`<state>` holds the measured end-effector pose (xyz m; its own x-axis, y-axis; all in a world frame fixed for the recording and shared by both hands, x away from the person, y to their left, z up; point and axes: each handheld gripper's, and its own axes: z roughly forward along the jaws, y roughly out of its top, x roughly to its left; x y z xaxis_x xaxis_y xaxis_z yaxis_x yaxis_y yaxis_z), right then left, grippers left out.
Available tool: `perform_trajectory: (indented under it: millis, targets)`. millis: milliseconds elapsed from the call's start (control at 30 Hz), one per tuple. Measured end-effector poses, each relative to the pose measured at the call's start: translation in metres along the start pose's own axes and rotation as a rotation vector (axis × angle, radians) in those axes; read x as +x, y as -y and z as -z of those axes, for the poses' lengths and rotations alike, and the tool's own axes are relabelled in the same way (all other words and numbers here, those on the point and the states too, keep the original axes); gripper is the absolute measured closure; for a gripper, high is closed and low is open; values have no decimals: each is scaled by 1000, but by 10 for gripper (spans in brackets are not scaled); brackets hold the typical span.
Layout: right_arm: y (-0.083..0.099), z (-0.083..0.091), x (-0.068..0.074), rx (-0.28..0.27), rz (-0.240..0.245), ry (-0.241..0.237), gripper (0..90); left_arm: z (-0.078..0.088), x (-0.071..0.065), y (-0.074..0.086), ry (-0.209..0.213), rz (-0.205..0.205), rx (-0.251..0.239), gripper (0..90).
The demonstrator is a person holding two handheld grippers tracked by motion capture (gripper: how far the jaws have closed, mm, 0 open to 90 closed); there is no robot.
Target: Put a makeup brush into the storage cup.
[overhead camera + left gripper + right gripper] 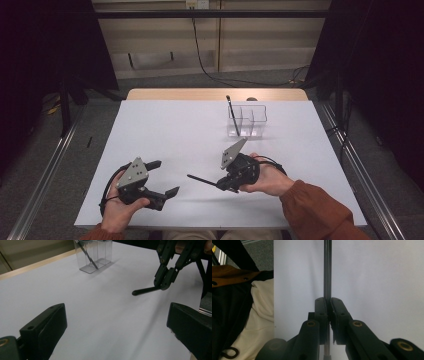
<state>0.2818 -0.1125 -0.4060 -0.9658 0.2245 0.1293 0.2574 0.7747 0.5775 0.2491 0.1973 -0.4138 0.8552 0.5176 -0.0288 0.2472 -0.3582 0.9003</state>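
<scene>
Here the pen (200, 179) points left, nearly level.

I read this as a lab or recording bay set up for data capture, not a home. My table (165, 130) is a plain white sheet over a wooden top, standing on grey carpet (45, 165). Metal rails (361, 170) run along the floor on both sides. Black curtains (385, 55) hang left and right. A cable (202, 60) drops from a wall socket (196, 4) on the bare beige panelled wall behind.
</scene>
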Motion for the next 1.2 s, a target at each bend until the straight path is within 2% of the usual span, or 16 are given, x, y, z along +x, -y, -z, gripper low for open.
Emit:
perform_trajectory:
  millis: [200,233,267,367,467,600,833,1200]
  targets:
    - [-1,0,0,40,12,-5,846,-5,-1,-5,15,-15,41,29]
    - [-1,1,0,47,11,-5,846,-6,-1,-6,20,-23,47,29]
    - [-1,1,-1,59,14,-5,846,-7,-2,-6,26,-9,51,29]
    - [-2,2,-1,81,19,-6,846,-11,-1,-9,47,-30,66,29]
    - [-2,1,-1,105,20,-12,846,-14,-2,-13,64,-32,81,29]
    - [-4,1,-1,114,29,-5,846,-19,-4,-18,84,-38,105,34]
    - [-8,2,0,166,42,-6,846,-26,-4,-25,99,-55,141,34]
    - [-12,0,1,221,59,-8,845,-36,-7,-34,143,-94,224,36]
